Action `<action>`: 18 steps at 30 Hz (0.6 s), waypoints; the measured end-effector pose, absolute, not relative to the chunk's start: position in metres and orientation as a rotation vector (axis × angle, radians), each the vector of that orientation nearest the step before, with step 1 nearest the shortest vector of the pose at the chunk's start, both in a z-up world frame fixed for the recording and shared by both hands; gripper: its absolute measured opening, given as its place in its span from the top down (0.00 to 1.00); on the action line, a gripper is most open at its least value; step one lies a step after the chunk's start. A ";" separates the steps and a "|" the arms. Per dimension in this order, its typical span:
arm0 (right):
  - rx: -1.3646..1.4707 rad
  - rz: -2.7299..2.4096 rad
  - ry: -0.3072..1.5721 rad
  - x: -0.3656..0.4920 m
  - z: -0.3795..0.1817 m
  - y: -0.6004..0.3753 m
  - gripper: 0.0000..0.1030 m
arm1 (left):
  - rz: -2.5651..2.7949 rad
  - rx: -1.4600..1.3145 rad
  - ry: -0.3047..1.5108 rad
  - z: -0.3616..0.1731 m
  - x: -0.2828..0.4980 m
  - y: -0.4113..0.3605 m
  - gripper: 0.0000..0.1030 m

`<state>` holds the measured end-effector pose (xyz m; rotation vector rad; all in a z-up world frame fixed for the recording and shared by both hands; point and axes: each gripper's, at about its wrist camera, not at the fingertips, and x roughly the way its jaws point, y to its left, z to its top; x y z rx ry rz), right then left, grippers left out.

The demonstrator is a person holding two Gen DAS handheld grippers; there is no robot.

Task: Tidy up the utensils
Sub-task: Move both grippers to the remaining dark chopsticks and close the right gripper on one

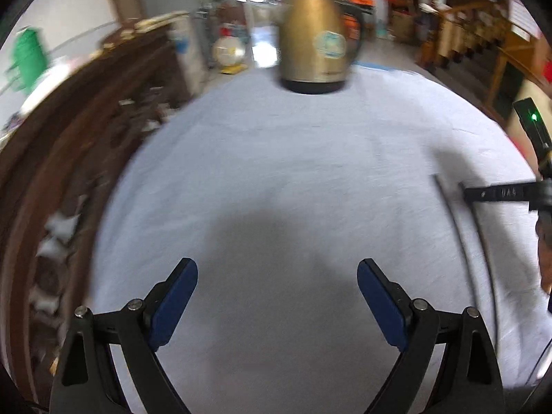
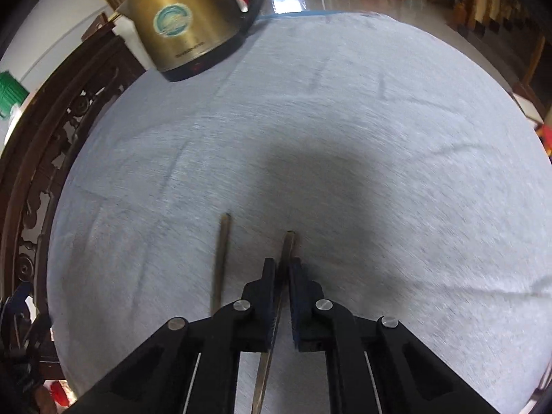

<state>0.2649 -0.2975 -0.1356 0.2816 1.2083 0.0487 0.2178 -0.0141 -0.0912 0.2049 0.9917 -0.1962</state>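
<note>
A table with a pale grey cloth (image 2: 379, 172) fills both views, and a golden electric kettle (image 2: 183, 20) stands at its far left. The right gripper (image 2: 282, 269) has its jaws closed on one chopstick (image 2: 289, 241), near the middle of the cloth. The second chopstick (image 2: 220, 262) lies just beside it on the left, about parallel. The left gripper (image 1: 277, 272) is wide open and holds nothing. I judge the pairing step is in hand; next, the held stick needs aligning against its partner.
</note>
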 end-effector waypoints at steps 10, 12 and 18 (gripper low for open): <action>0.379 0.099 1.225 0.246 -0.138 -0.337 0.91 | -0.495 0.199 1.115 -0.111 0.287 -0.146 0.26; 0.404 0.121 1.228 0.246 -0.139 -0.342 0.91 | -0.525 0.220 1.138 -0.117 0.293 -0.164 0.31; 0.457 0.172 1.229 0.239 -0.139 -0.358 0.92 | -0.562 0.266 1.239 -0.144 0.299 -0.196 0.56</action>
